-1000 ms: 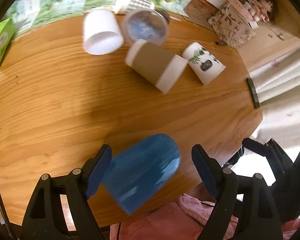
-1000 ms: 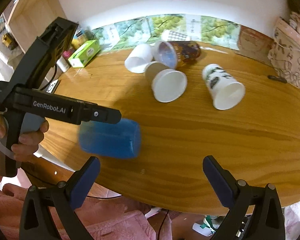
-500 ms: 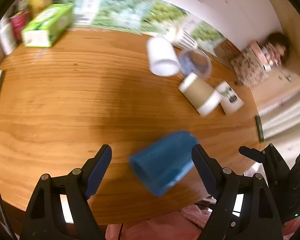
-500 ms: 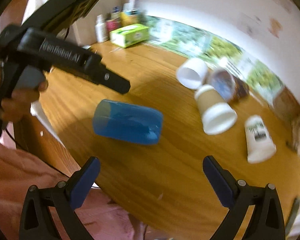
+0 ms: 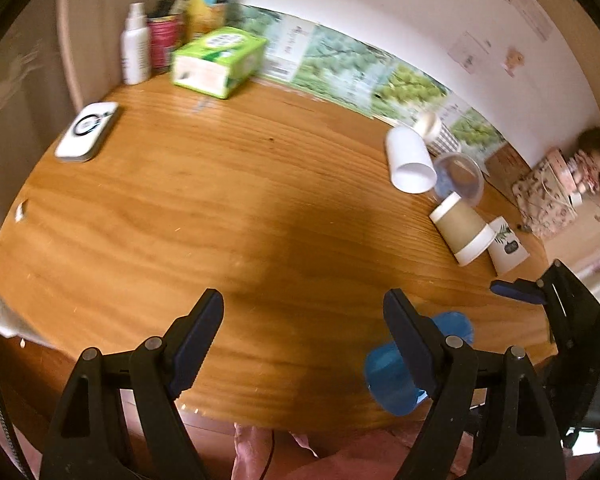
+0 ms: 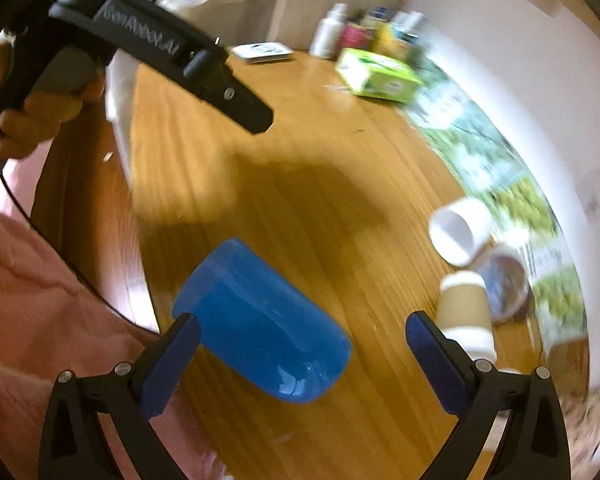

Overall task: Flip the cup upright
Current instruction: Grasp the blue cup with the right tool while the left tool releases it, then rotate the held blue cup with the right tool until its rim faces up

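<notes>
A blue plastic cup [image 6: 260, 324] lies on its side near the front edge of the wooden table [image 6: 300, 184]. My right gripper [image 6: 300, 344] is open, its two fingers standing on either side of the cup without touching it. In the left wrist view the blue cup [image 5: 396, 376] shows partly behind the right finger. My left gripper [image 5: 304, 324] is open and empty, to the left of the cup, over bare wood. The left gripper also shows in the right wrist view [image 6: 172, 56], above the table at upper left.
Several cups lie on their sides at the far right: a white one [image 5: 408, 160], a clear one [image 5: 458, 178], a brown one [image 5: 462, 230] and a printed one [image 5: 506, 244]. A green tissue box [image 5: 218, 62], bottles [image 5: 134, 46] and a white device [image 5: 86, 132] stand far left.
Both grippers have swung to the left. The blue cup has moved from between the left fingers to outside its right finger, and now lies between the right fingers.
</notes>
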The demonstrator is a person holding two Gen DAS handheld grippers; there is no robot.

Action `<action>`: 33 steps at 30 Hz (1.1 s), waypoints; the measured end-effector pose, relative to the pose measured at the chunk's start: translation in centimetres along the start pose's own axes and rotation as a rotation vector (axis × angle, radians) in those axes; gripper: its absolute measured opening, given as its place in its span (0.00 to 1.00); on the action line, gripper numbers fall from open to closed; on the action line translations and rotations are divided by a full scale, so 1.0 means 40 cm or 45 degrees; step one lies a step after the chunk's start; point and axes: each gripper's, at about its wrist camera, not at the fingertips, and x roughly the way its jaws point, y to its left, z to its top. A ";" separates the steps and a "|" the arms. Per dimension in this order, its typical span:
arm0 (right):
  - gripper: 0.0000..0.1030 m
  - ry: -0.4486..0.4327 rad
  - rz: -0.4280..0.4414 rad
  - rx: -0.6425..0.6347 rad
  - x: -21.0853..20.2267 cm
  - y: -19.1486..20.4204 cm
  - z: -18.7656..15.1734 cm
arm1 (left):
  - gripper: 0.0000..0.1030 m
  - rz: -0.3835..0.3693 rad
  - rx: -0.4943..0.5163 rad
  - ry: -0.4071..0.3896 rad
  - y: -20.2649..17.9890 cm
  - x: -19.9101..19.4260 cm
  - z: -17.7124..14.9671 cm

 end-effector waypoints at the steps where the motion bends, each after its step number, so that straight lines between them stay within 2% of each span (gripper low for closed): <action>1: 1.00 0.007 0.010 -0.042 0.005 0.005 0.002 | 0.82 0.012 -0.009 -0.010 0.001 -0.006 -0.007; 7: 0.99 0.063 0.083 -0.302 0.046 0.038 0.018 | 0.82 0.056 -0.102 -0.070 0.029 -0.042 -0.061; 11: 0.99 0.094 0.134 -0.418 0.069 0.049 0.026 | 0.82 0.073 -0.139 -0.056 0.042 -0.044 -0.097; 16: 0.99 0.125 0.136 -0.560 0.098 0.064 0.036 | 0.82 0.077 -0.151 -0.060 0.044 -0.055 -0.137; 20: 0.99 0.132 0.134 -0.601 0.121 0.063 0.052 | 0.82 0.095 -0.154 -0.058 0.040 -0.059 -0.164; 29: 0.99 0.144 0.149 -0.618 0.174 0.048 0.090 | 0.82 0.129 -0.255 -0.052 0.063 -0.064 -0.203; 33: 0.91 0.151 0.138 -0.581 0.198 0.045 0.112 | 0.82 0.135 -0.293 -0.060 0.078 -0.069 -0.201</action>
